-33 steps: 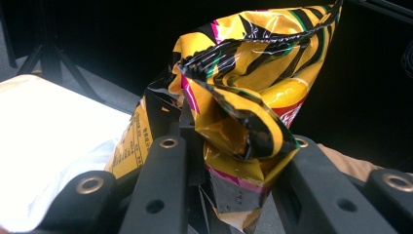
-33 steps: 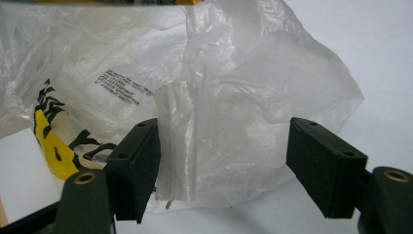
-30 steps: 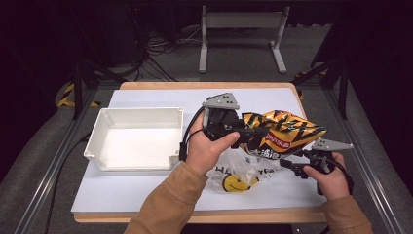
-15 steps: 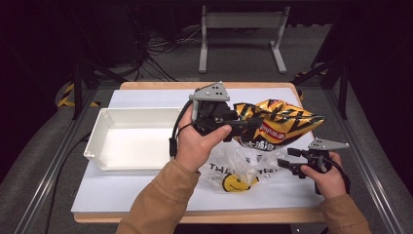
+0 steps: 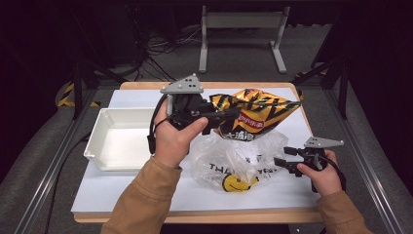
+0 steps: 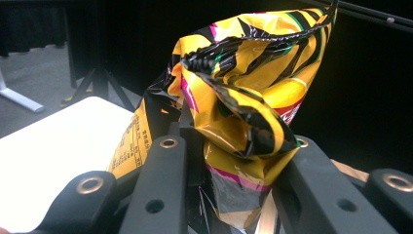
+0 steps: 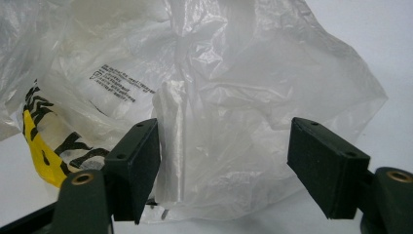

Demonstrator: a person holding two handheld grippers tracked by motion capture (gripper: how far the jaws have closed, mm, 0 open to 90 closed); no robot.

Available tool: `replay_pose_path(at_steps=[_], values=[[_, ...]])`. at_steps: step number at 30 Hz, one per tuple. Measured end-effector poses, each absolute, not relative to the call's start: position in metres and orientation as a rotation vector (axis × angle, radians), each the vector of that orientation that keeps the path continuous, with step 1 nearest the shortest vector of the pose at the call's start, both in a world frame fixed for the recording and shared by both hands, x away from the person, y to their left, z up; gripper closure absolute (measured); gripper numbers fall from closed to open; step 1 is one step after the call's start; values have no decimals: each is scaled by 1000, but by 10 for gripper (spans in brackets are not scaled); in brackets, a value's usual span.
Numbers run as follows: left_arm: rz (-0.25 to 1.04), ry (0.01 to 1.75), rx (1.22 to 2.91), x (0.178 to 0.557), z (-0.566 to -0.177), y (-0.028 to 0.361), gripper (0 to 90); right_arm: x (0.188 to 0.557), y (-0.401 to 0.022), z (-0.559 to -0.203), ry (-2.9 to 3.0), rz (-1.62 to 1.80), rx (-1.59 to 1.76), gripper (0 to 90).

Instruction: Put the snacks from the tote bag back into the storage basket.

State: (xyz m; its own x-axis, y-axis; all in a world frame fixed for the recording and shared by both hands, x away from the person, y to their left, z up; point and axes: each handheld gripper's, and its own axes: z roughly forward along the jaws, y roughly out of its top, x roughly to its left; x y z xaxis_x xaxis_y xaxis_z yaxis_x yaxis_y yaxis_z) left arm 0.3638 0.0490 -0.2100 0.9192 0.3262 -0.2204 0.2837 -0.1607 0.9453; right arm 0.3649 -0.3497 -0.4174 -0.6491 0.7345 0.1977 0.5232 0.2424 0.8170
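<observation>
A white sheet (image 5: 122, 195) covers most of a pale wooden table (image 5: 195, 217), whose bare edge shows along the near side and at the far corners. Around the table the room is dark: grey floor, a grey metal stand (image 5: 242, 36) beyond the far edge, loose cables on the floor at the far left, and yellow-and-black striped tape (image 5: 65, 95) on the floor to the left. A metal rail (image 5: 44, 170) runs along the left side of the table and another along the right. On the left part of the sheet sits a shallow white tray (image 5: 104, 146), with nothing seen in it. The left gripper (image 5: 219, 119), held above the middle of the table, is pinching the orange-and-black striped chip bag (image 5: 255, 114); in the left gripper view the crumpled end of the bag (image 6: 234, 122) is squeezed between the two black jaws and the rest rises above them. The bag hangs in the air right of the tray and above a clear plastic bag (image 5: 234, 158) that lies crumpled on the sheet, printed with black lettering and a yellow smiley face (image 5: 236, 183). The right gripper (image 5: 282, 163) is low at the near right, just beside the plastic bag's right edge; its jaws stand spread, and in the right gripper view the plastic bag (image 7: 219, 97) lies ahead between them without either pad pressing on it.
</observation>
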Motion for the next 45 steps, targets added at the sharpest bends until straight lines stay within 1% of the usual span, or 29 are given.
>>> replay_pose_path(at_steps=[15, 23, 30, 38, 45], values=[[75, 475, 1761, 371, -215, 87, 737, 364, -349, -416, 2287, 1379, 1168, 280], [90, 473, 1758, 377, -219, 116, 737, 363, -350, -411, 2297, 1396, 1133, 263], [94, 469, 1753, 380, -223, 144, 738, 362, -351, -407, 2301, 1415, 1112, 269], [116, 527, 1751, 385, -226, 168, 739, 360, -353, -405, 2290, 1418, 1102, 263], [138, 568, 1740, 390, -232, 191, 741, 353, -352, -397, 2293, 1393, 987, 237]])
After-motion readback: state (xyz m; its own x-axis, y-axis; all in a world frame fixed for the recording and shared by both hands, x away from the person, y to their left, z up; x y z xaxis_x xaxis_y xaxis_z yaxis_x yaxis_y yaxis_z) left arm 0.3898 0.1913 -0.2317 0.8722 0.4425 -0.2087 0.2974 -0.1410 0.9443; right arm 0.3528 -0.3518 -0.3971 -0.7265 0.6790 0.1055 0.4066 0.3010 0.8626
